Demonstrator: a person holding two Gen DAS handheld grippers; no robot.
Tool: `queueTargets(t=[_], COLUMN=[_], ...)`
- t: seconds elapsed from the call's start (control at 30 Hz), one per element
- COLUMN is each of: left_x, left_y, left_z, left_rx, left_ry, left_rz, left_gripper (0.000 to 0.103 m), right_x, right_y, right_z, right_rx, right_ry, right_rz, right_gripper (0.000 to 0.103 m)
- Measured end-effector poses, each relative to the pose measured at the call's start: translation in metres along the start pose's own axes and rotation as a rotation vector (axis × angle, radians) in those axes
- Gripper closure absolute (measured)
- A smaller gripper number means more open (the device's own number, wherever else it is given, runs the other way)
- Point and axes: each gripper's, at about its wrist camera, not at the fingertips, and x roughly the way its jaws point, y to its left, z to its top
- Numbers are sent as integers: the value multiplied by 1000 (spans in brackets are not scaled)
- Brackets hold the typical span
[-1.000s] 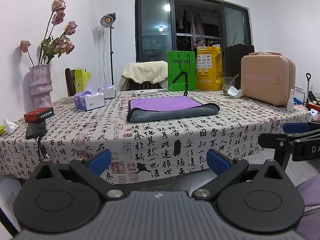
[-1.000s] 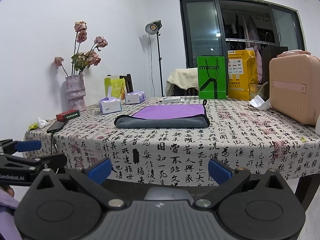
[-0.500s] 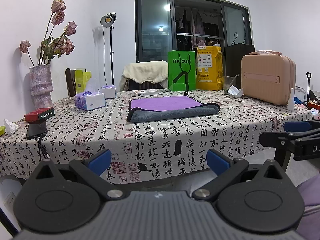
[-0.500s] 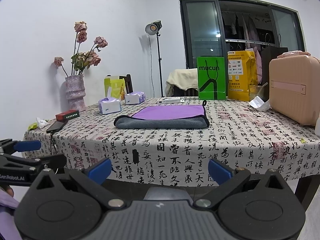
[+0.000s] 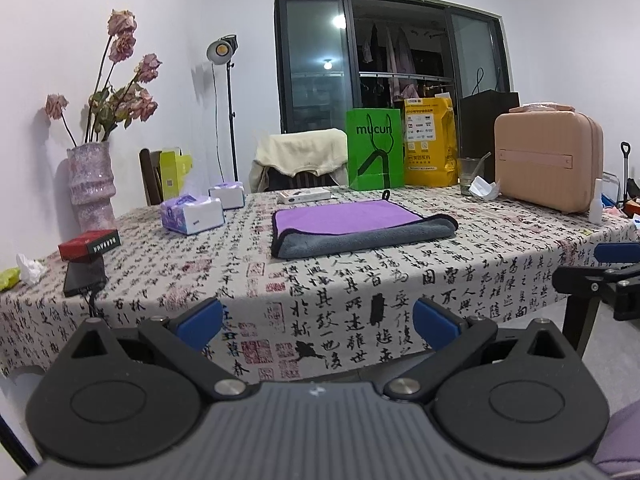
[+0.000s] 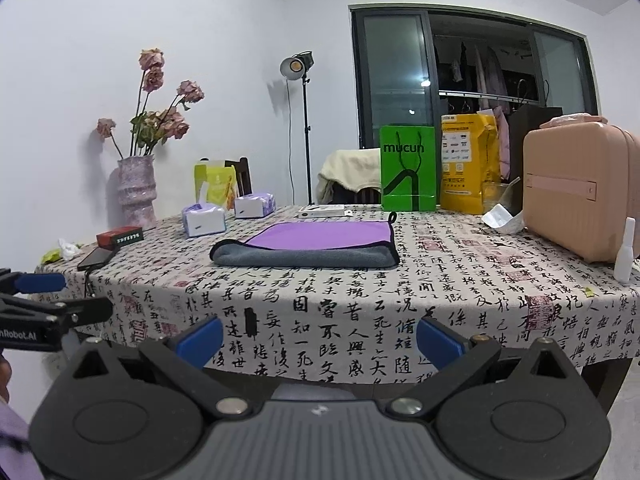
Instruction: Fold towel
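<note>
Towel (image 5: 362,226) lies mid-counter (image 5: 400,280), already doubled, purple over grey. I judge it soft, limp, light; I'd pinch the near corners. Left tool (image 5: 318,324) and right tool (image 6: 320,338) both gape, empty, off the near edge.

Left gripper (image 5: 318,318): matte black plastic body w/ two round disc housings, each w/ a raised concentric ring. Ribbed dark-grey centre plate, small white logo at its top edge. Two black linkage arms w/ silver pivot screws + small brass-coloured screws near the tips. Fingers (image 5: 200,318) end in blue pads.

Right gripper (image 6: 320,338): same build — black discs, ribbed grey plate, silver pivots, blue-padded fingers (image 6: 438,342).

Seen side-on from the right wrist cam, the left unit shows white "nRobot.AI" lettering on black, one blue pad, small screws. Lilac sleeve fabric at frame corners; a sliver of skin at the far-left edge.
</note>
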Motion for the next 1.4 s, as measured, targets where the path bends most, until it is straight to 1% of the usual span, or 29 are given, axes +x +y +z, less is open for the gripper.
queueTargets(t=[0.23,0.37,0.57,0.7,0.87,0.93,1.03,1.13,1.2,1.33,1.4], left_x=[13,26,47,61,85,96,111,128,142,169,179], left_y=[11,18,24,24,26,28,32,35,37,43,44], left_z=[4,4,9,14,22,24,29,34,37,43,47], left_rx=[13,9,-8,-6,-34,-49,-56,-60,-71,-80,-82], left_ry=[11,32,63,73,107,126,137,153,170,195,197], left_rz=[37,47,37,29,34,30,4,11,19,23,12], left_gripper=[0,0,0,0,0,0,0,0,0,0,0], right_x=[7,20,48,64,84,94,109,125,137,167,179], right_y=[-2,-7,-17,-26,-37,-41,-47,-55,-61,-72,-75], right_z=[2,4,7,8,12,16,23,31,38,47,50], right_rx=[-53,-53,-32,-28,-20,-21,-25,-24,-10,20,8], right_ry=[-14,4,49,66,78,77,70,49,47,64,86], right_rz=[-16,-15,-30,-41,-40,-30,-15,12,12,30,55], right_gripper=[0,0,0,0,0,0,0,0,0,0,0])
